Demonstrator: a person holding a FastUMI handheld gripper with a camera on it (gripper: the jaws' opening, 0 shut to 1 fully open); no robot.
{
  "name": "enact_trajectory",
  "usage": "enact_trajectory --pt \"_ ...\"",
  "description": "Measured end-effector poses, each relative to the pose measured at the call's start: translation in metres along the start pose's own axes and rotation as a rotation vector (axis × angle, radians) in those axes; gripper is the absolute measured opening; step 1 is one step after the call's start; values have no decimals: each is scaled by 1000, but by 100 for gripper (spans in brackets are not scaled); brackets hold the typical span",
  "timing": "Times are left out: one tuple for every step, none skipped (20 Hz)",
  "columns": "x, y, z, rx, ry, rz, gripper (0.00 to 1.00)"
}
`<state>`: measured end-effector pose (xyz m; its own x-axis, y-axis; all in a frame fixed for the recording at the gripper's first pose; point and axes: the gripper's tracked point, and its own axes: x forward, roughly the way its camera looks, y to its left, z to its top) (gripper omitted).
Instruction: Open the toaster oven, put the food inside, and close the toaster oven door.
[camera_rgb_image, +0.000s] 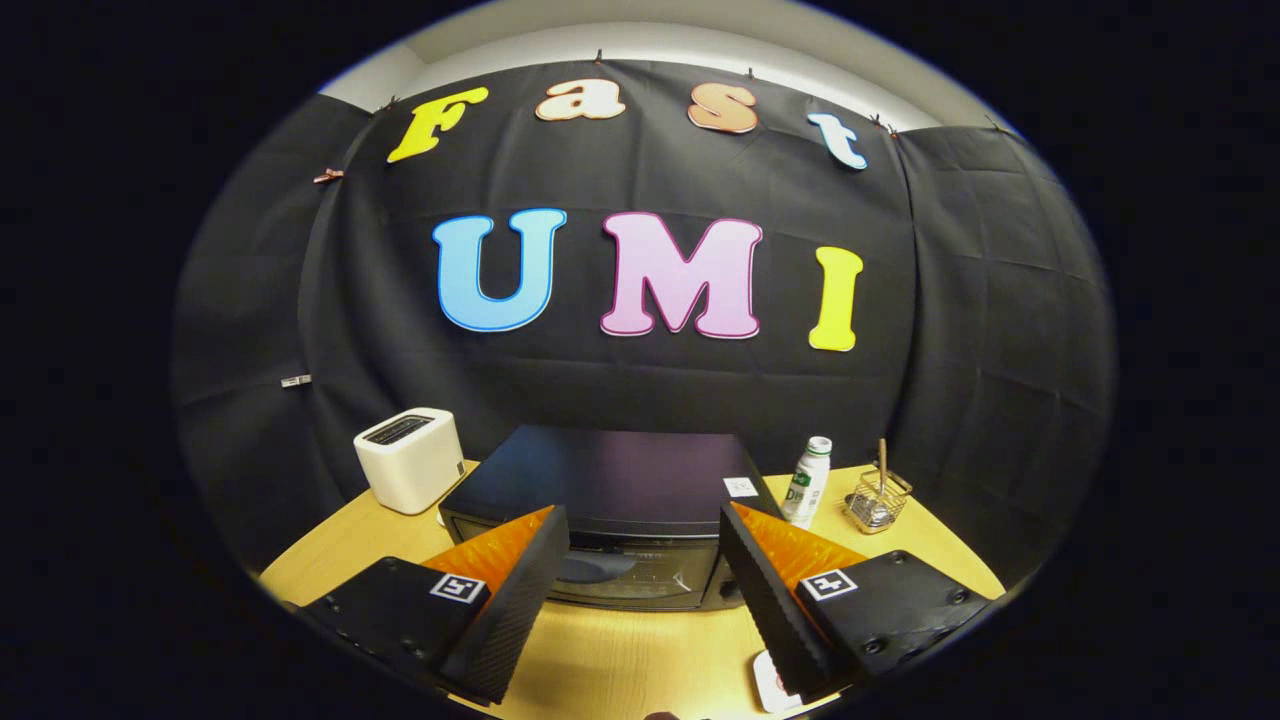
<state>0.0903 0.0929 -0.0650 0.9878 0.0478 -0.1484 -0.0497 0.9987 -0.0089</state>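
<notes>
A black toaster oven (610, 480) stands on the wooden table (620, 660), straight ahead of my fingers. Its glass door (625, 572) faces me and looks closed. My gripper (643, 525) is open, raised above the table in front of the oven, with nothing between its fingers. The door shows in the gap between them. A small white item (772, 682) lies on the table under the right finger, partly hidden; I cannot tell what it is.
A white pop-up toaster (410, 460) sits left of the oven. To the oven's right stand a white bottle with a green label (806, 482) and a small wire basket (877, 498) with a stick in it. Black cloth walls close off the back and sides.
</notes>
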Motion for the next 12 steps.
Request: enact_trajectory --pt "8 6 -5 1 8 0 98" --pt "15 12 -11 3 23 2 98" --pt "23 17 -18 9 43 0 98" --pt "29 22 -24 17 61 2 98" --pt "35 27 -30 26 80 2 98" --pt "40 32 -33 31 83 11 98" --pt "44 37 -34 25 82 17 99" --pt "48 39 -36 13 81 20 98" --pt "53 41 -39 3 80 24 98" --pt "58 41 -43 -6 86 20 98" --pt "61 39 -51 -7 102 12 98" --pt "64 38 -57 4 118 3 98"
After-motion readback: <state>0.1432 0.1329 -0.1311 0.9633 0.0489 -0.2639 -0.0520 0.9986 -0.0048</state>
